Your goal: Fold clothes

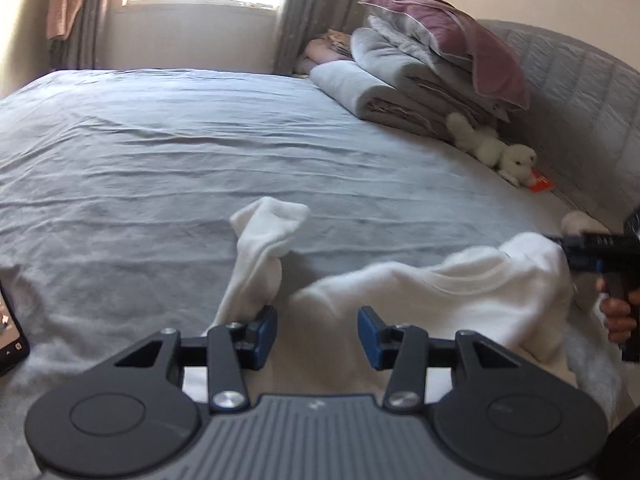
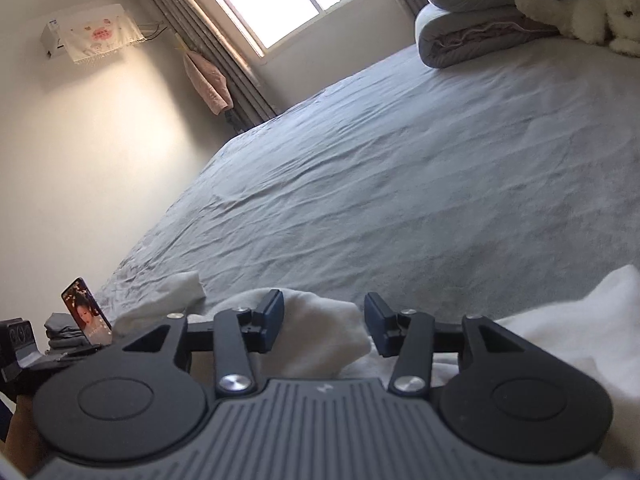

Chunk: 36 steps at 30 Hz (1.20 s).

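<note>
A soft white garment [image 1: 460,300] lies rumpled on the wrinkled grey bed [image 1: 160,140], one sleeve twisted upward. The left gripper [image 1: 318,336] and right gripper [image 2: 324,322] hover over it, blue-padded fingers parted, gripping nothing. Only the right view shows a propped phone [image 2: 86,312].

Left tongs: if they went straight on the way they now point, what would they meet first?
Most likely the white garment lying just ahead of the open left tongs on the grey bedsheet; depth is hard to judge.
</note>
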Tool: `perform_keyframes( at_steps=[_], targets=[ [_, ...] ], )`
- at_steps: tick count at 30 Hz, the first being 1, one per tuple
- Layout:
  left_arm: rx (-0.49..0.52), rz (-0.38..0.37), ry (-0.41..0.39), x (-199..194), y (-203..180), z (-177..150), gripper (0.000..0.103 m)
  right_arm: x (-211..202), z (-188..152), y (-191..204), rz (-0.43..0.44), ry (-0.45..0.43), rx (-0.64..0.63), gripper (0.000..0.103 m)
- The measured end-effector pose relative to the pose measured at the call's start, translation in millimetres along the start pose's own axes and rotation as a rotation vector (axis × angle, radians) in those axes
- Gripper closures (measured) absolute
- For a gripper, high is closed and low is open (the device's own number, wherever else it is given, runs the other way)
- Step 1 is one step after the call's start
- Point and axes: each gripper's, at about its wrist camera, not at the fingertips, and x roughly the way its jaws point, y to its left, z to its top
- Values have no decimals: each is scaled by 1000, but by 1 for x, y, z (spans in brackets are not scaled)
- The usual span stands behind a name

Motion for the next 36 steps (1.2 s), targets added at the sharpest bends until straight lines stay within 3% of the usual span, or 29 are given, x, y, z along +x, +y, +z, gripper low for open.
perform_keyframes(
  at_steps=[5,10,11,12,13,14,15,18,24,29,36],
  targets=[
    [-22,1,24,11,14,3,42,7,-5,-12,25,22,29,43],
    [-18,-44,80,23,14,-1,44,16,-14,-7,43,66,-25,42],
    [-7,-57,88,24,12,-1,46,16,-16,-4,49,69,-43,43],
    [4,-71,97,25,10,-2,54,15,-17,-1,56,71,-61,46],
    [17,-77,104,26,7,-3,58,15,-19,2,65,73,-76,54],
    [30,-72,107,27,4,-4,61,15,-20,5,66,77,-93,58],
    [44,-59,106,28,1,-4,67,16,-22,7,67,81,-111,70],
    [63,-13,92,26,-6,-3,87,16,-26,20,12,65,-193,79],
    [104,106,-7,16,-26,10,91,6,-26,44,-110,-29,-336,92],
    [105,209,-142,11,-39,27,92,-3,-17,61,-224,-176,-401,92],
    [152,350,-274,29,-63,53,92,-7,-2,74,-398,-380,-431,93]
  ],
)
